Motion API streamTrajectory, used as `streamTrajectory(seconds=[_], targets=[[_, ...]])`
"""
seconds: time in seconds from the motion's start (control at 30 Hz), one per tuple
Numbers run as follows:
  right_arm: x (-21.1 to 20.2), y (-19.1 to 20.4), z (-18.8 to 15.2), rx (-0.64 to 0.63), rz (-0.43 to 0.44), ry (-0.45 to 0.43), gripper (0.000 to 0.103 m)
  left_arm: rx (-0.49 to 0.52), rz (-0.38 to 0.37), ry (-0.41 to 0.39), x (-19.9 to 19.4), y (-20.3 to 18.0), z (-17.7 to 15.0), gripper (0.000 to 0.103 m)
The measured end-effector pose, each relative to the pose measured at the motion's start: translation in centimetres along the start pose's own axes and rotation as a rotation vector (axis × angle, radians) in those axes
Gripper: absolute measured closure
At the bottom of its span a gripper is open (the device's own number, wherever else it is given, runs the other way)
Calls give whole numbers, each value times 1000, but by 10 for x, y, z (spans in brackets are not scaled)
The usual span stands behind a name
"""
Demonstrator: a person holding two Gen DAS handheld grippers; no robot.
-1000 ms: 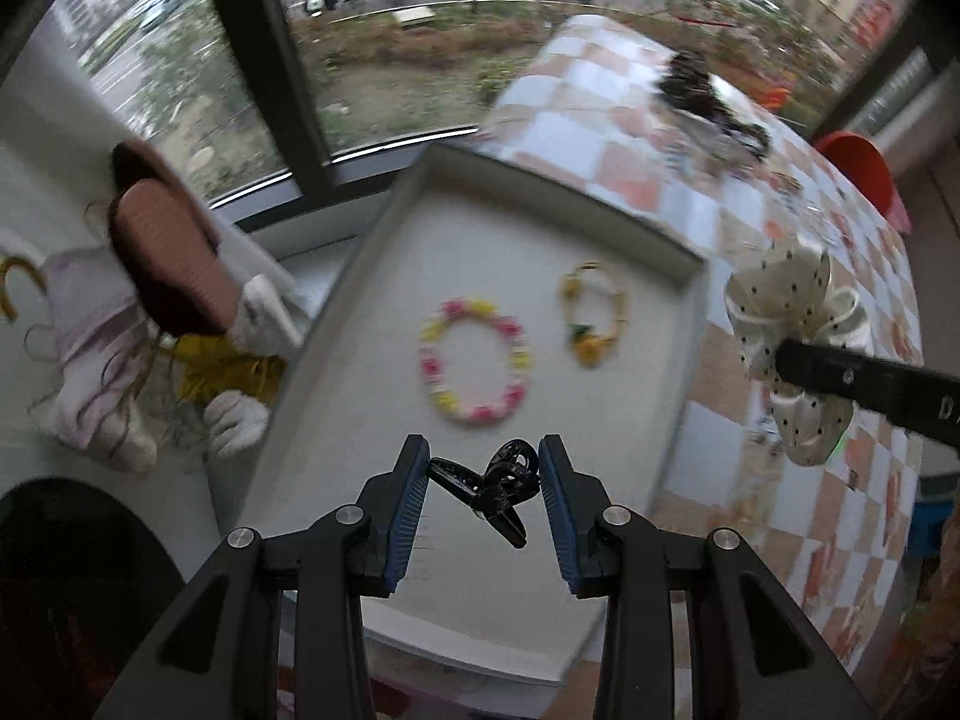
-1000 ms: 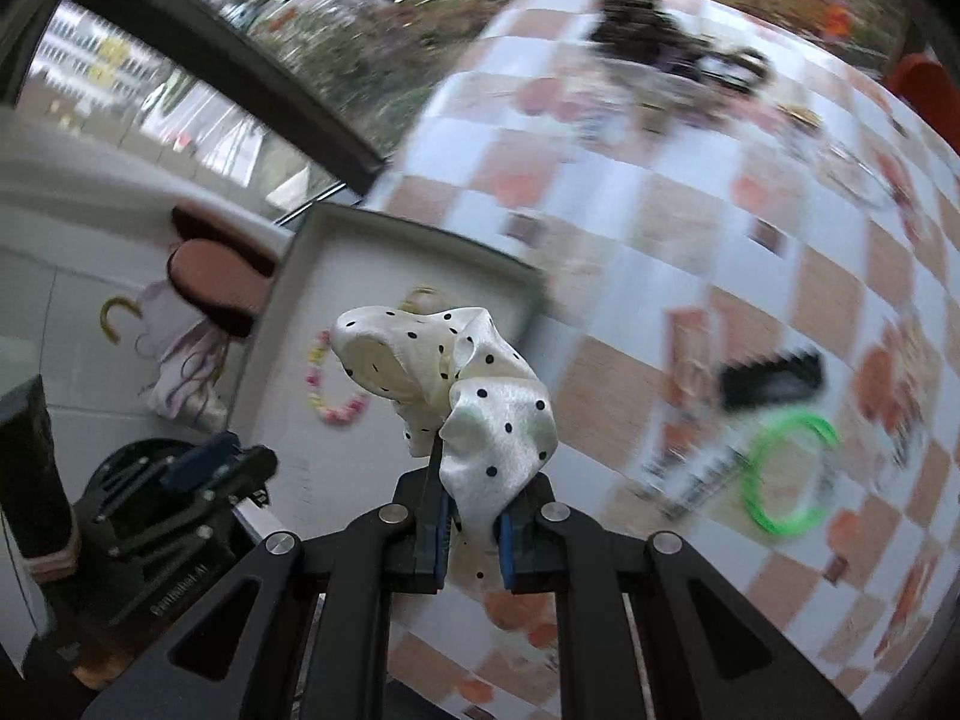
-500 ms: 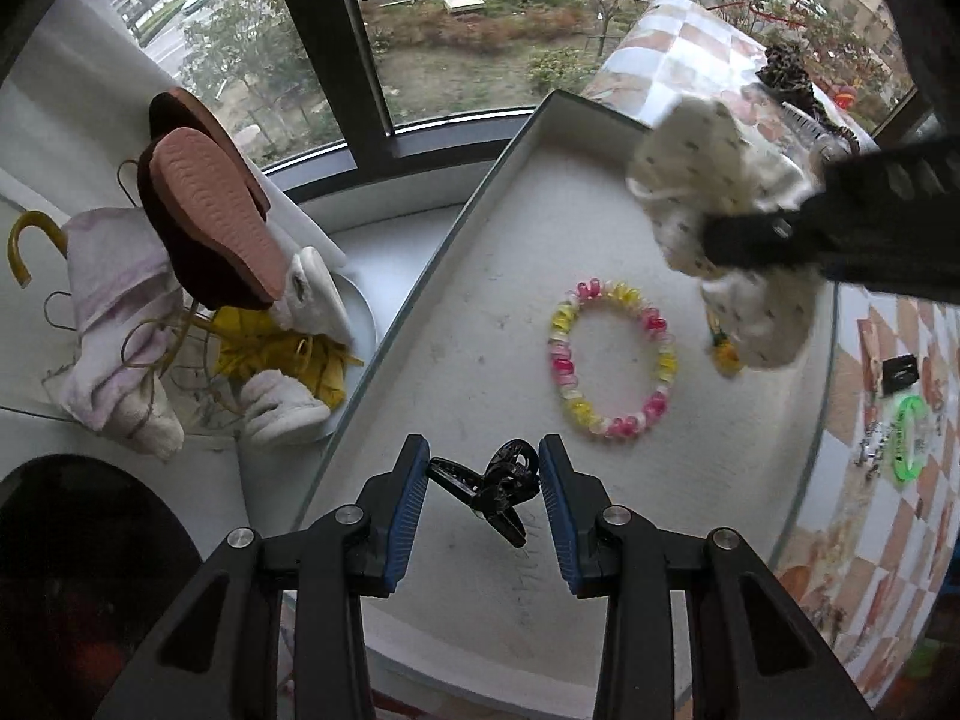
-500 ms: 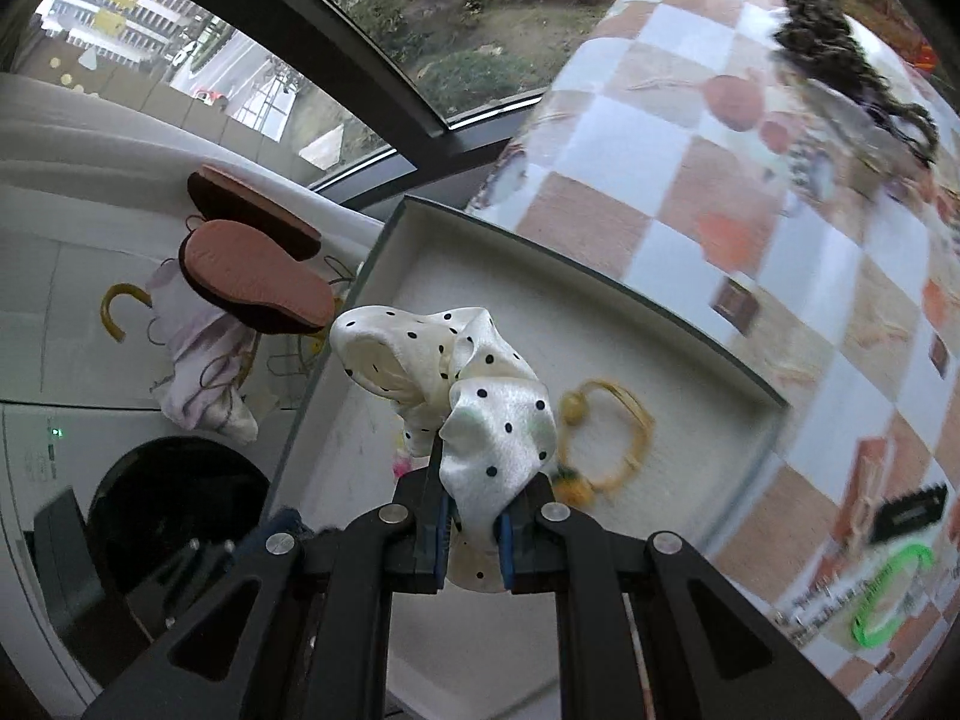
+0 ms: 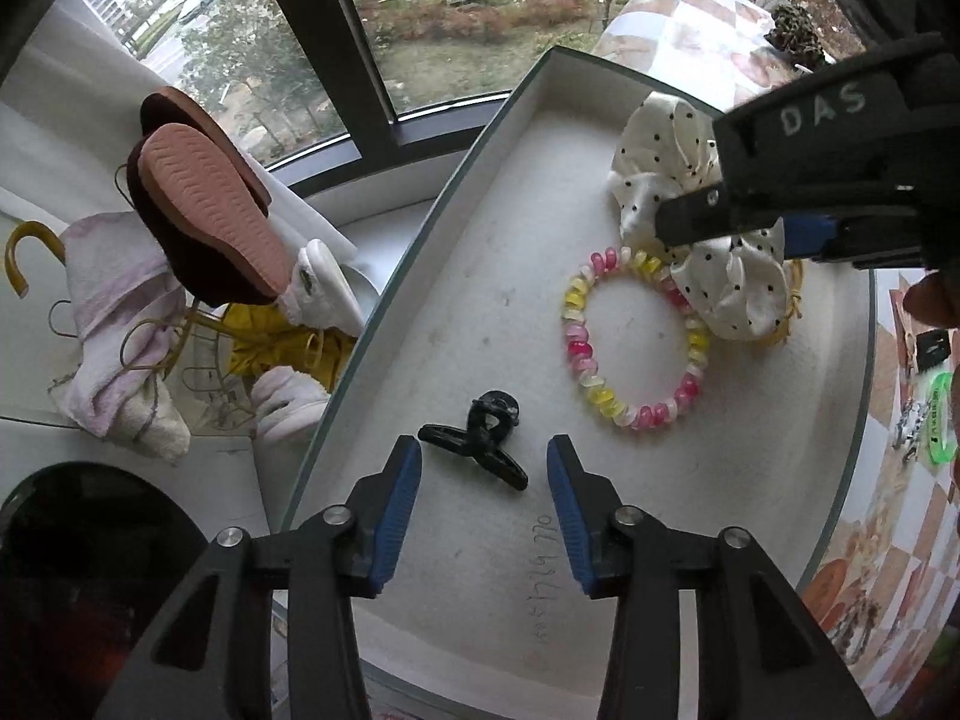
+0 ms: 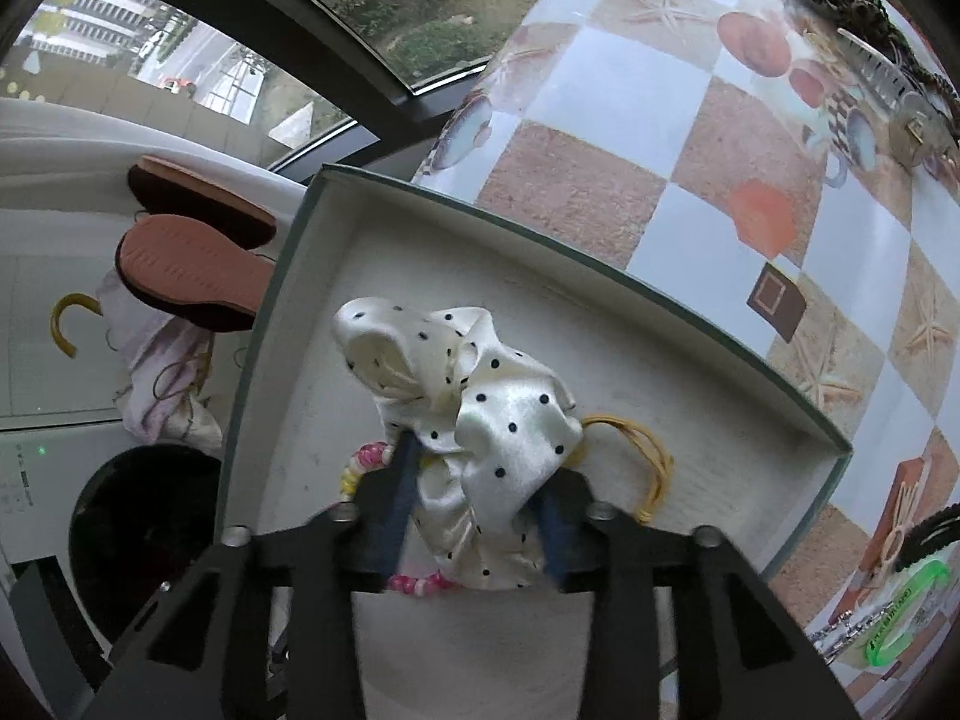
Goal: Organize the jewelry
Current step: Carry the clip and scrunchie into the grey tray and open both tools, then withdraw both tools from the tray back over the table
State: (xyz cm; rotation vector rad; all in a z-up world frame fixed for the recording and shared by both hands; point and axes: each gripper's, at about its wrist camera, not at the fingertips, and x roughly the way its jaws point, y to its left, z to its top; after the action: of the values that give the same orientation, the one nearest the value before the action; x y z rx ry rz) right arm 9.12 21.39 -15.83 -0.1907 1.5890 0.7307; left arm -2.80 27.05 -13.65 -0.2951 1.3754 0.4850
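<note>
Left gripper (image 5: 480, 504) has let go since half a second ago: its blue fingers now sit spread, with the black hair clip (image 5: 477, 441) lying on the tray (image 5: 420, 276) floor between the tips, and "DAS" reads on the other tool. In the right view, the right gripper (image 6: 474, 507) has opened too, the polka-dot scrunchie (image 6: 480, 420) sitting loose between its fingers over the bead bracelet (image 6: 414, 583).

Scrunchie (image 6: 480, 420): glossy satin cloth, cream with black dots, crumpled folds catch light.
Tray (image 5: 480, 324): matt, slightly rough off-white lining, paper-like; greyish card rim.
Bead bracelet (image 5: 636, 342): translucent, shiny pink and yellow beads, look plastic or glass; cannot tell which.
Hair claw (image 5: 477, 444): glossy black plastic.
Left hand-held gripper (image 5: 480, 504): matt black plastic arms, ribbed blue pads (image 5: 396, 504), bright metal screw heads.
Table (image 6: 690, 138): smooth printed covering with faint sheen.
</note>
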Motion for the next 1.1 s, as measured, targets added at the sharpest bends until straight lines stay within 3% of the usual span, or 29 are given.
streamTrajectory(seconds=[0.23,0.33,0.5,0.57,0.83,1.1], targets=[[-18,-1,-2,-8,34,-31,32,-5,8,1,-5,-2,1,54],[-28,-2,-6,-3,46,-50,31,-9,24,-23,-11,-2,1,10],[-47,-12,-14,27,75,-89,30,1,20,-49,-23,-5,1,9],[-55,-18,-18,48,87,-104,20,8,25,-48,-25,-6,2,9],[-91,-57,-47,154,135,-179,17,75,35,-61,-39,-25,0,9],[-129,-123,-95,275,93,-228,17,184,-6,-84,-61,-65,0,9]])
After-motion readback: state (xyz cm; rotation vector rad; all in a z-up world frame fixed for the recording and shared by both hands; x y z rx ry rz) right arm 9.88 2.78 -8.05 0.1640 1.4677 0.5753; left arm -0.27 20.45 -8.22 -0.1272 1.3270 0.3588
